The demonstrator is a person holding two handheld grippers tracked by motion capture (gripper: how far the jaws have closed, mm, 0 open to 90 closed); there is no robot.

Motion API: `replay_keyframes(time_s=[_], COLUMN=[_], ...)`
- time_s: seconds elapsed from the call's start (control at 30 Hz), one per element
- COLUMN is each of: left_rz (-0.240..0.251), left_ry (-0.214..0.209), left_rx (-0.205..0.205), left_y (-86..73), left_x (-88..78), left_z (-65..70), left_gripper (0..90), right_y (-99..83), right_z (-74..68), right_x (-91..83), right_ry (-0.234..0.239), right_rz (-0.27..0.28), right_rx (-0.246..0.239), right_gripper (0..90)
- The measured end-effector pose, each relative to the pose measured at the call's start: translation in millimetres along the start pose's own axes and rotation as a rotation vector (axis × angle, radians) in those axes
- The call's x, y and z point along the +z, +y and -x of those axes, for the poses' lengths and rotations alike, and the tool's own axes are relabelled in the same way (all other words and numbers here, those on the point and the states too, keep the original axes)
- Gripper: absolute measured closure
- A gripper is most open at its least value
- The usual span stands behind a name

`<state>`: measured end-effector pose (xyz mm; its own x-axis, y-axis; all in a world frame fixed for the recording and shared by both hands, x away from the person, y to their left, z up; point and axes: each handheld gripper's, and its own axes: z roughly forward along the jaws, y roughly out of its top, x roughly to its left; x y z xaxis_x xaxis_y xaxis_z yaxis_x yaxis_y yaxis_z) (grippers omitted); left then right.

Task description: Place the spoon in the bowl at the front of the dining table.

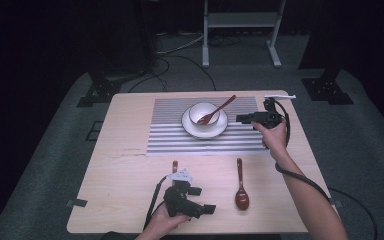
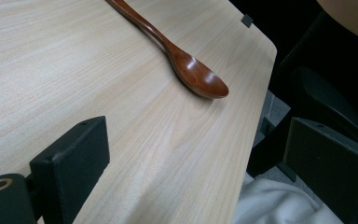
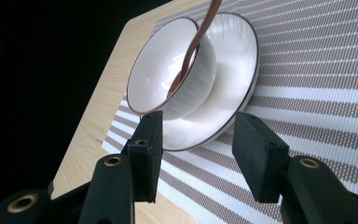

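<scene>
A pale wooden table fills the middle of the high view, with dark floor around it. On its far half lies a striped grey and white placemat. On the mat sits a white plate carrying a white bowl, and a brown wooden spoon leans in the bowl with its handle pointing up and to the right.

My right gripper is level just to the right of the plate, aimed at it. Its jaws stand apart with nothing between them, so it is released. My left gripper rests near the table's near edge, jaws also wide and empty. A second wooden spoon lies flat on the bare wood between my two arms, bowl end toward me, just to the right of the left gripper. A third brown handle pokes out beyond the left gripper; I cannot tell what it belongs to.

I judge one spoon is set in the bowl and I have let go of it. The next move likely calls for picking up the spoon on the table, closing on its thin handle.

The right gripper view shows the mat's weave and the spoon tip resting inside the bowl. The left gripper view shows the loose spoon's glossy bowl close to the table's edge.
</scene>
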<state>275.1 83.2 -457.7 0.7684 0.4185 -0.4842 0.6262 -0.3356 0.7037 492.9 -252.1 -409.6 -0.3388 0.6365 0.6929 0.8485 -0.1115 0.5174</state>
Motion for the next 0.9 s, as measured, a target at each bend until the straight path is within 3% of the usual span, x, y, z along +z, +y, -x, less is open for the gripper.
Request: replay_keyframes(time_s=[0.9], left_rz=[0.004], left_ry=[0.008], left_rx=[-0.004], left_y=[-0.4], left_x=[-1.5], left_z=[-0.9], left_gripper=[5.6], right_y=[-29.2], right_z=[2.5], right_x=[-2.5], right_ry=[0.047], right_rz=[-0.077], right_rx=[-0.031], right_gripper=[46.6])
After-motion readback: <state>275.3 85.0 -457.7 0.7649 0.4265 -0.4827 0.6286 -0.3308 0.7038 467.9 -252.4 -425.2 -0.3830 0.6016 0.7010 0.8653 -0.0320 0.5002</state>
